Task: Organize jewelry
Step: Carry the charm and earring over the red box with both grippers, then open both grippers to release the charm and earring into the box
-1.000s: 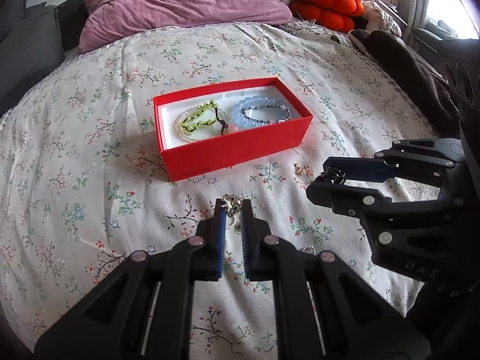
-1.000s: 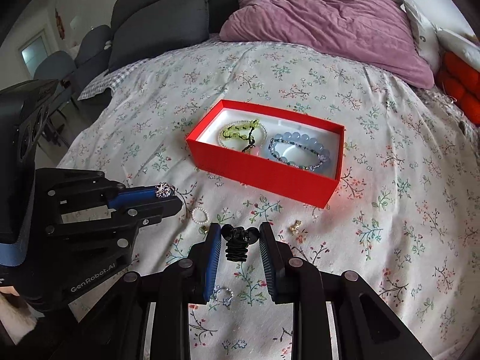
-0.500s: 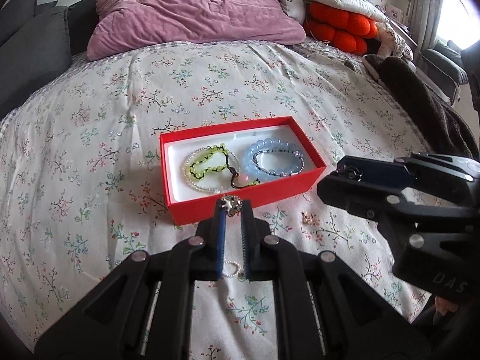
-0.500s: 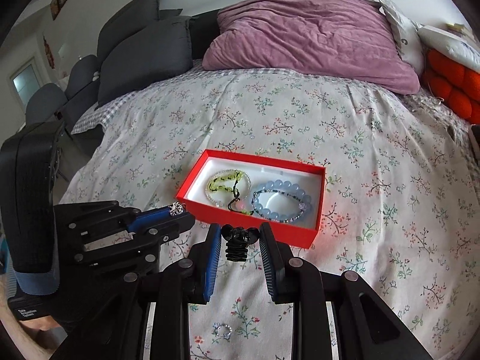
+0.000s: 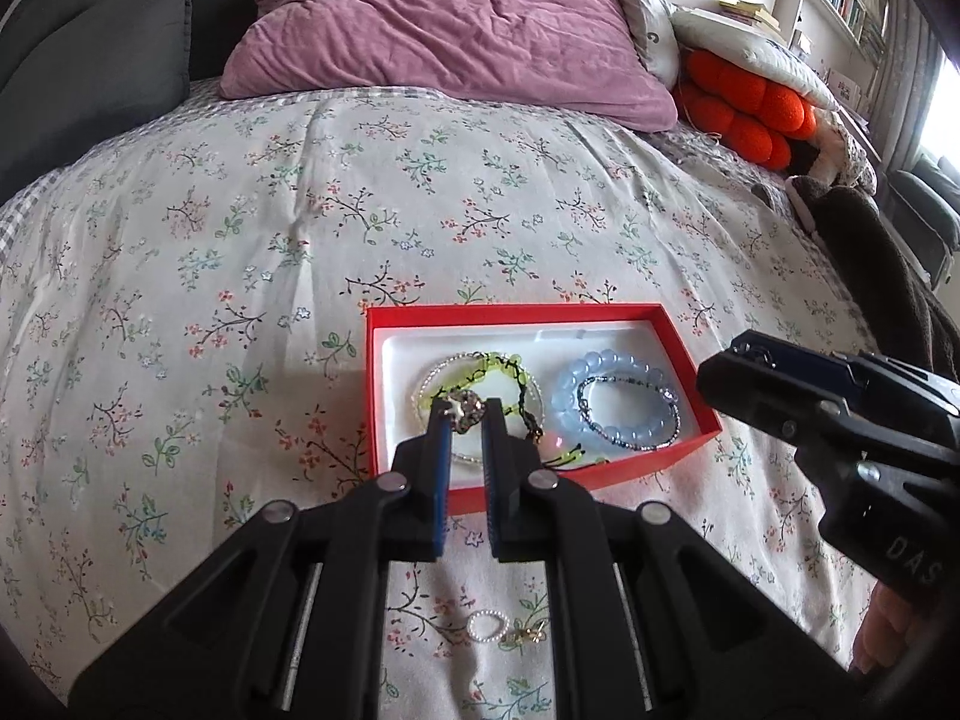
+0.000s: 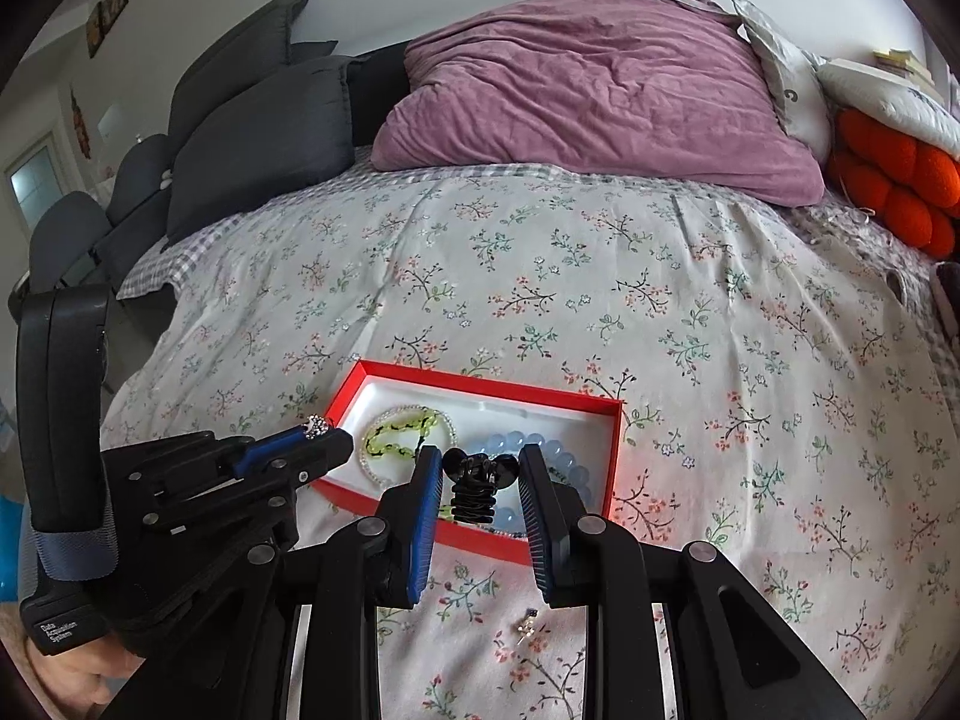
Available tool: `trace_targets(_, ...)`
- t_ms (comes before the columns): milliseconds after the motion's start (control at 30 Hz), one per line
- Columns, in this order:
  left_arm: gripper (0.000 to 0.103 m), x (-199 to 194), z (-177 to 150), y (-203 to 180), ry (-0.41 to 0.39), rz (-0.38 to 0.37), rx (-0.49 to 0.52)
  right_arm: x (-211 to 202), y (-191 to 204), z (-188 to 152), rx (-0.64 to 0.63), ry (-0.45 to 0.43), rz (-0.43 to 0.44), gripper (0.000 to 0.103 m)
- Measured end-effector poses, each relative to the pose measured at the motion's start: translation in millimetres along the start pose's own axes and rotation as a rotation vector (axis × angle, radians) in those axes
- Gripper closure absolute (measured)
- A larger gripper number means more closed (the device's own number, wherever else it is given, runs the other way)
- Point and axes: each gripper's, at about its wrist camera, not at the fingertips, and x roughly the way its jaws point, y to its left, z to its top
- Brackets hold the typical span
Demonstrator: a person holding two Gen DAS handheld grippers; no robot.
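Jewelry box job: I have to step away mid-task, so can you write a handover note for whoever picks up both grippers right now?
Left gripper: shut on a small sparkly ring, over the red box.
Right gripper: shut on a black hair clip, also over the box.
Done: green beaded bracelet, pearl strand and blue beaded bracelet lie in the box.
Left: release both held pieces into the box, then collect the small pearl ring and gold earring on the bedspread.

Floral bedspread (image 5: 240,252), red box (image 5: 684,336), purple pillow (image 5: 444,30), pearl ring (image 5: 487,626)
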Motion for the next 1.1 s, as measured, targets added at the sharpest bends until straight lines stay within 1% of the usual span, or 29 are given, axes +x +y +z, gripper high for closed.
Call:
trace_targets(167, 0.092, 15, 3, -2, 0.005, -0.001, -0.011, 16, -8, 4, 0.018, 0.017, 0.023, 0.077)
trace_targets(400, 0.092, 28, 5, 1, 0.020, 0.014, -0.030, 46, -21, 0, 0.081, 0.072, 0.010, 0.077)
trace_targets(600, 0.092, 31, 4, 3, 0.028, 0.022, -0.027, 52, -25, -2, 0.093, 0.095, -0.003, 0.076)
trace_targets(700, 0.085, 30, 4, 4, 0.027, 0.029, -0.029, 53, -26, -1, 0.097, 0.116, -0.010, 0.073)
trace_targets(733, 0.080, 28, 4, 4, 0.025, 0.032, -0.032, 52, -27, -1, 0.100, 0.118, -0.010, 0.069)
trace_targets(767, 0.076, 27, 4, 4, 0.023, 0.033, -0.033, 51, -28, -2, 0.103, 0.118, -0.011, 0.060)
trace_targets(833, 0.073, 24, 5, 5, 0.019, 0.035, -0.038, 47, -30, -2, 0.112, 0.106, -0.022, 0.041)
trace_targets(900, 0.070, 20, 5, 5, 0.016, 0.038, -0.035, 40, -30, -1, 0.110, 0.083, -0.021, 0.040)
trace_targets(1000, 0.060, 13, 4, 4, 0.008, 0.048, -0.016, 30, -31, 2, 0.097, 0.064, -0.024, 0.040)
trace_targets(1067, 0.048, 7, 4, 4, 0.004, 0.057, -0.008, 24, -32, 3, 0.093, 0.054, -0.031, 0.040)
trace_targets(1100, 0.045, 6, 3, 5, 0.005, 0.060, -0.007, 20, -33, 3, 0.094, 0.051, -0.036, 0.040)
